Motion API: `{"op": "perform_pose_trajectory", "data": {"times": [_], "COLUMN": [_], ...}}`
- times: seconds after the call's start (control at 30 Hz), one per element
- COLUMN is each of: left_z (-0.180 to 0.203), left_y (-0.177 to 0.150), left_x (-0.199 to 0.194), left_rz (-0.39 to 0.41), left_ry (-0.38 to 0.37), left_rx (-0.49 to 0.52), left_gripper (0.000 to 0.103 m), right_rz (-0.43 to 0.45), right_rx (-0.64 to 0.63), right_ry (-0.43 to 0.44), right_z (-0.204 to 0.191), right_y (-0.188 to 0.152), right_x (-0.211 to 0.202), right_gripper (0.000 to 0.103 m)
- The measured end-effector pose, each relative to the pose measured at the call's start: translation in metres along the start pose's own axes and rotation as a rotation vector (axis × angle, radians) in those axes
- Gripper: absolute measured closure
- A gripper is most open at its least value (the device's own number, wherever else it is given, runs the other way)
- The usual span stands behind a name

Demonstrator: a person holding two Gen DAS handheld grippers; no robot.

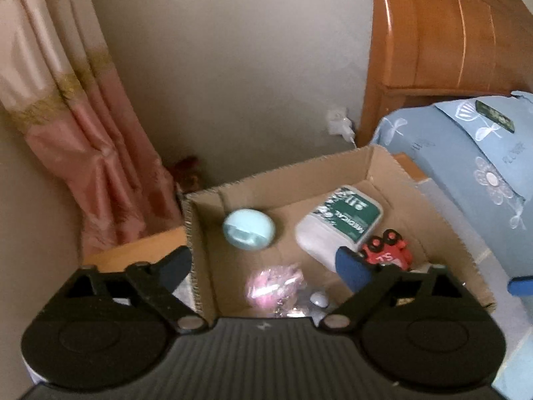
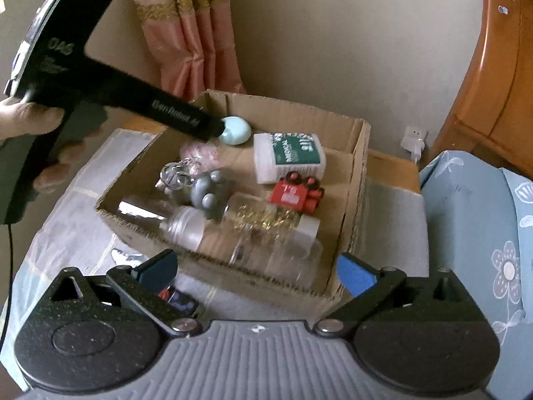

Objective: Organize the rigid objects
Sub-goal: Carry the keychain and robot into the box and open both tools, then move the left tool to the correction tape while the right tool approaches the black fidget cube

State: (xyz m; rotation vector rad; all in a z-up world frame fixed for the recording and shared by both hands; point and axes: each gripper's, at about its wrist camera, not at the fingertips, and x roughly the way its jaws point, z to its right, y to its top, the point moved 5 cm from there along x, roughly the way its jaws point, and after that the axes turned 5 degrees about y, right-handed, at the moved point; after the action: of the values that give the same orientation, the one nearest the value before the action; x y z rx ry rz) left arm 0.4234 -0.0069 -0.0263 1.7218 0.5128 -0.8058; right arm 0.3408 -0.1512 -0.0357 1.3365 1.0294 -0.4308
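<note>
An open cardboard box [image 1: 293, 170] [image 2: 361, 153] holds a pale blue oval case [image 1: 248, 228] [image 2: 235, 129], a white tub with a green "MEDICAL" label [image 1: 336, 225] [image 2: 288, 156], a red toy car [image 1: 388, 250] [image 2: 296, 195], a pink wrapped item [image 1: 271, 286] [image 2: 200, 150], a grey figurine [image 2: 210, 195] and clear bottles [image 2: 263, 230]. My left gripper [image 1: 263, 268] is open and empty above the box's near-left part. My right gripper [image 2: 256, 273] is open and empty in front of the box's near wall.
The box stands on a wrapped grey surface [image 2: 76, 206] beside a bed with a blue floral cover [image 1: 466, 166] [image 2: 483, 233]. A wooden headboard [image 1: 443, 33], a pink curtain [image 1: 73, 126] and a wall plug [image 1: 339, 121] stand behind. A small dark object [image 2: 178, 300] lies before the box.
</note>
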Motion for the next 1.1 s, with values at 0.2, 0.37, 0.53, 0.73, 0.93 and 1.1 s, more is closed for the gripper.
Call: {"op": "perform_pose_trajectory", "data": {"times": [0.2, 0.37, 0.53, 0.73, 0.93, 1.1], "left_z": [-0.008, -0.008, -0.011, -0.018, -0.035, -0.04], "left_y": [-0.019, -0.049, -0.085, -0.131, -0.176, -0.201], "left_x": [-0.019, -0.034, -0.047, -0.058, -0.064, -0.065], "left_rz": [0.013, 0.0, -0.022, -0.055, -0.107, -0.148], "left_ry": [0.007, 0.027, 0.031, 0.122, 0.168, 0.233], "left_rx": [-0.007, 0.0, -0.033, -0.065, -0.19, -0.233], "left_gripper": [0.01, 0.008, 0.008, 0.007, 0.007, 0.007], "right_rz": [0.011, 0.015, 0.004, -0.02, -0.026, -0.045], "right_rx": [0.017, 0.052, 0.079, 0.155, 0.213, 0.245], "right_ry": [0.028, 0.042, 0.007, -0.018, -0.039, -0.068], "right_z": [-0.015, -0.027, -0.031, -0.036, -0.041, -0.05], "right_y": [-0.017, -0.036, -0.049, -0.066, -0.071, -0.072], "right_x": [-0.001, 0.011, 0.024, 0.041, 0.047, 0.063], "right_gripper": [0.0, 0.0, 0.0, 0.0, 0.0, 0.0]}}
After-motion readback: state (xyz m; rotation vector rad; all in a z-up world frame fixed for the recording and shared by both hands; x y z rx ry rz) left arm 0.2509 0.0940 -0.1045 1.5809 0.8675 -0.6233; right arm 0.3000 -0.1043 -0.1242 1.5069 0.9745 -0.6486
